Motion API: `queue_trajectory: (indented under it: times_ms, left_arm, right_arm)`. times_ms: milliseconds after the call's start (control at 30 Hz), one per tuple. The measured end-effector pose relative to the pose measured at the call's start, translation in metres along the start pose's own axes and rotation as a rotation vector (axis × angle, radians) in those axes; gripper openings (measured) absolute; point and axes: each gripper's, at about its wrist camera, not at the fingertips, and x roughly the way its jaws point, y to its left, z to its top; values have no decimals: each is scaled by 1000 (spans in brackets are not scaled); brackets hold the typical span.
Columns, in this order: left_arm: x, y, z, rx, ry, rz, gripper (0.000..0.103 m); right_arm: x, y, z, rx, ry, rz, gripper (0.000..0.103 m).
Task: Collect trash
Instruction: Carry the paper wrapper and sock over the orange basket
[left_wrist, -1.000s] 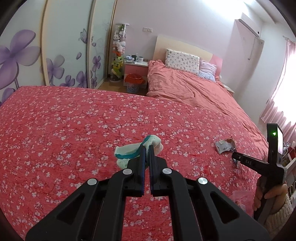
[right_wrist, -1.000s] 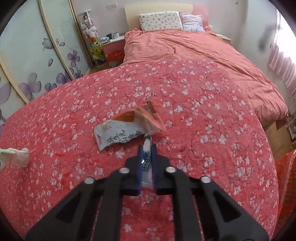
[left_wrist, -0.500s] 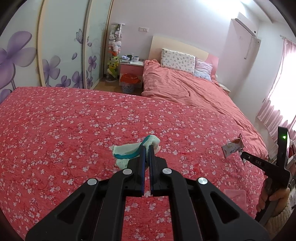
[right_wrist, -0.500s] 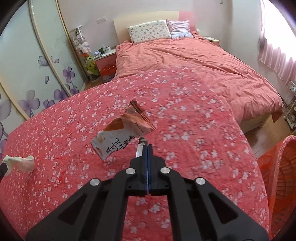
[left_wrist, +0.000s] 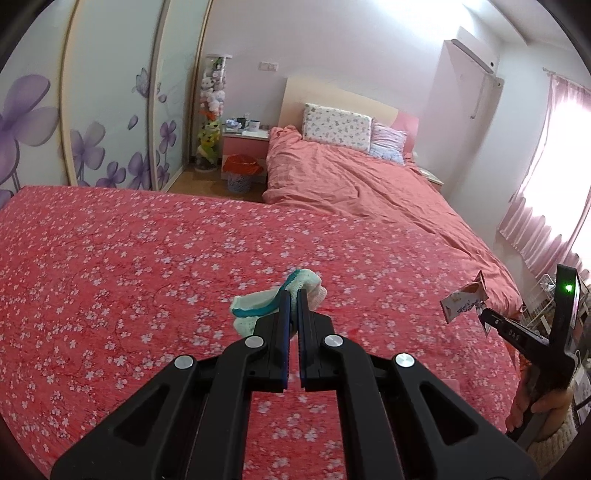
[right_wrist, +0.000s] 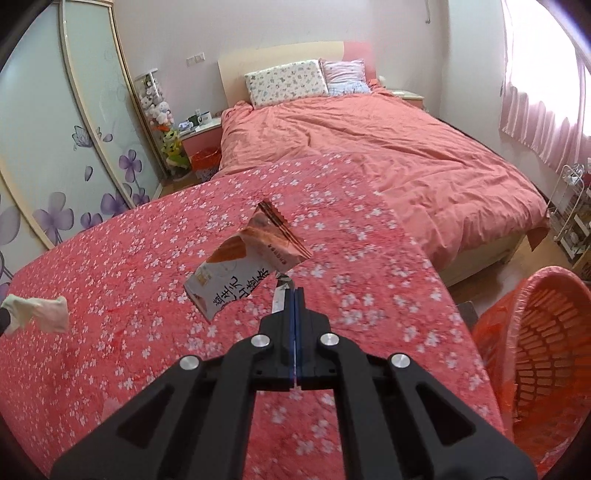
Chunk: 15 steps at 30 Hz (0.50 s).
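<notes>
Both grippers carry trash above the red floral bedspread (left_wrist: 147, 280): the left gripper (left_wrist: 292, 295) fingers pinch a white-and-teal sock (left_wrist: 273, 301), the right gripper (right_wrist: 293, 295) fingers clamp a torn snack wrapper (right_wrist: 240, 273), now lifted higher than before; next likely swing to the orange basket (right_wrist: 535, 350)

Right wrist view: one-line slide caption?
Right gripper shut on an orange-and-white torn snack wrapper, held above the red floral bedspread, orange plastic mesh basket at right.
</notes>
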Motion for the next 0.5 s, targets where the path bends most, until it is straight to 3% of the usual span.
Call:
queue_trajectory:
  times_ms: [500]
  left_arm:
    - [-28,-81,-6,93,-39,-136,3]
  right_arm:
    - [-84,-53,-22,41,-125,-46,1]
